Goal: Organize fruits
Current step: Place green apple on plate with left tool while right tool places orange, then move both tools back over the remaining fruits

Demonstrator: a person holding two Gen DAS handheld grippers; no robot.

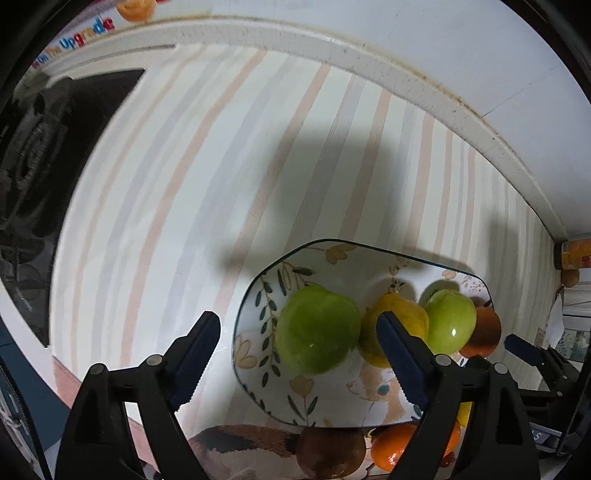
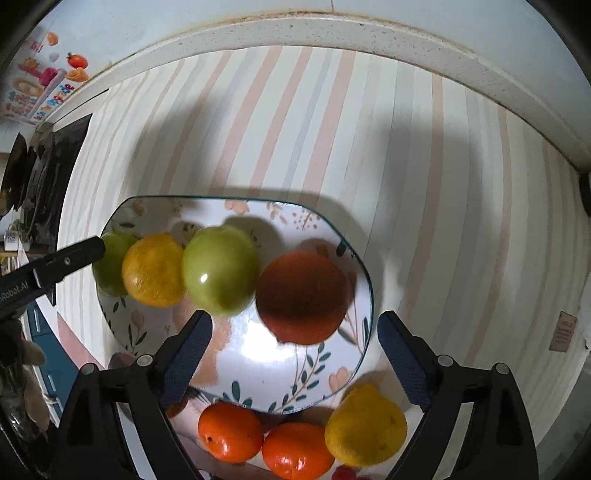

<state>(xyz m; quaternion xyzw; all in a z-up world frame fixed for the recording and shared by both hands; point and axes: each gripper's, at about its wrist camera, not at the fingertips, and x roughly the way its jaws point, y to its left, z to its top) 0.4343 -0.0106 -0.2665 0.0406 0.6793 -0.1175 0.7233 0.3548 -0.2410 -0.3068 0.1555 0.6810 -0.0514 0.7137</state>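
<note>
While both grippers, left (image 1: pixel 297 363) and right (image 2: pixel 293 360), are gaping empty, four fruits are sitting in the floral plate (image 2: pixel 295 391) just beyond their tips.

The wide striped pastel tablecloth (image 2: pixel 332 122) beyond the floral-patterned ceramic plate (image 2: pixel 236 354) lies bare up to the raised speckled white ledge (image 2: pixel 332 31), leaving broad passage there and to the right side. Across the plate's far half, four fruits crowd in a row: a green apple at the left rim (image 2: pixel 109 266), a yellow citrus (image 2: pixel 153 269), a second glossy green apple (image 2: pixel 219 269) and a dark orange-red round fruit (image 2: pixel 301 297), each touching or just beside the next. The plate's glossy near half stays open. Just beside the near rim sit two bright orange tangerines (image 2: pixel 231 432) and a yellow lemon-like fruit (image 2: pixel 365 424). A black stove (image 1: pixel 40 155) bounds the left.
</note>
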